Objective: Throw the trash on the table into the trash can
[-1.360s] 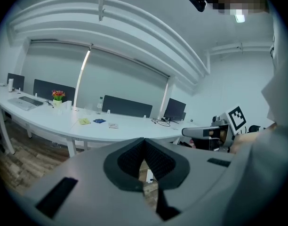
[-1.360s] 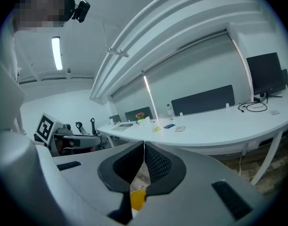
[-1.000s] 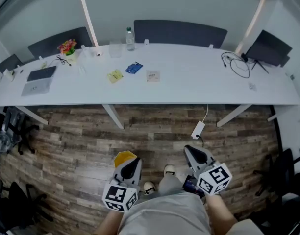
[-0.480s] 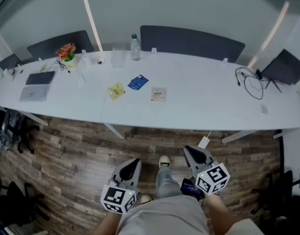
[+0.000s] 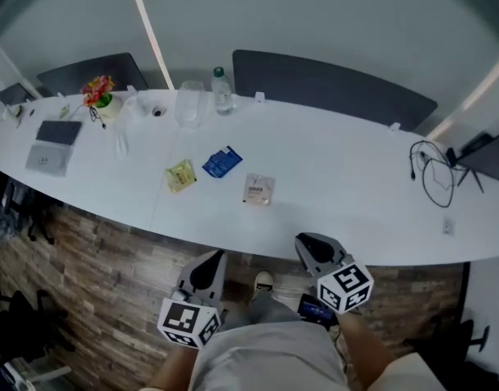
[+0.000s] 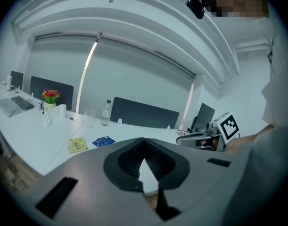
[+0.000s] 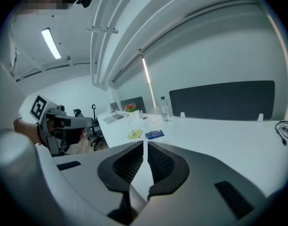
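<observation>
**Nothing collected yet: both grippers empty at the table's edge**

Nearest the person, the left gripper (image 5: 207,267) and the right gripper (image 5: 313,248) are held at the near edge of the white table (image 5: 355,194). Each has its jaws pressed together on nothing.

Beyond them three pieces of trash lie on the tabletop, apart from both grippers. A pale packet (image 5: 258,190) is closest, then a yellow packet (image 5: 181,176), with a blue packet (image 5: 222,162) just beside it. Farther back stand a clear cup (image 5: 188,104), a water bottle (image 5: 223,90) and a pot of flowers (image 5: 97,93).

No trash can shows in any view. The task looks to be at its very start, with all three packets left to grasp, carry and drop.
</observation>
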### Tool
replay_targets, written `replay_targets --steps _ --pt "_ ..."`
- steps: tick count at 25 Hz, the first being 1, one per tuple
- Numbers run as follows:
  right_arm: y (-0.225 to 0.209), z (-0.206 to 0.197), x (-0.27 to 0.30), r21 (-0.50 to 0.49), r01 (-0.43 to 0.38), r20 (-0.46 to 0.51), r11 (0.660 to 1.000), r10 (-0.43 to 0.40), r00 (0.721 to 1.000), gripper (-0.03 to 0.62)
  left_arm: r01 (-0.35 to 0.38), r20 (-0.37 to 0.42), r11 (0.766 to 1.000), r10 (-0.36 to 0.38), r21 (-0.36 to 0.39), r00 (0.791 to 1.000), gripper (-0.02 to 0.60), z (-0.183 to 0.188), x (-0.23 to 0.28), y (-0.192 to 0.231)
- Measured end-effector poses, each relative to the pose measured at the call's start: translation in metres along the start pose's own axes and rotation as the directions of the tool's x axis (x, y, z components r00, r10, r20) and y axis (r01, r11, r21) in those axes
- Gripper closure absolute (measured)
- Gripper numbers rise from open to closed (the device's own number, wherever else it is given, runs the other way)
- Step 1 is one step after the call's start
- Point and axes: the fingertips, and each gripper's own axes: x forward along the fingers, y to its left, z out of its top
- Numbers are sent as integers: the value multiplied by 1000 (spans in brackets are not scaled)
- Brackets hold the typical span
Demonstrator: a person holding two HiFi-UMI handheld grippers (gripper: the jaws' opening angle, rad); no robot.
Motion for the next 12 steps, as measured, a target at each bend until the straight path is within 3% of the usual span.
replay_targets --steps 8,10,12 --pt "-44 -4 65 56 26 -69 998 -22 997 555 -21 -49 1000 20 -10 999 581 1 43 27" --pt "-52 -12 80 71 45 -105 996 -38 994 459 -6 -74 1000 5 -26 997 581 -5 53 34" --pt "-60 -23 97 76 66 -146 995 -54 988 425 7 -97 999 -11 -41 995 581 -9 61 41"
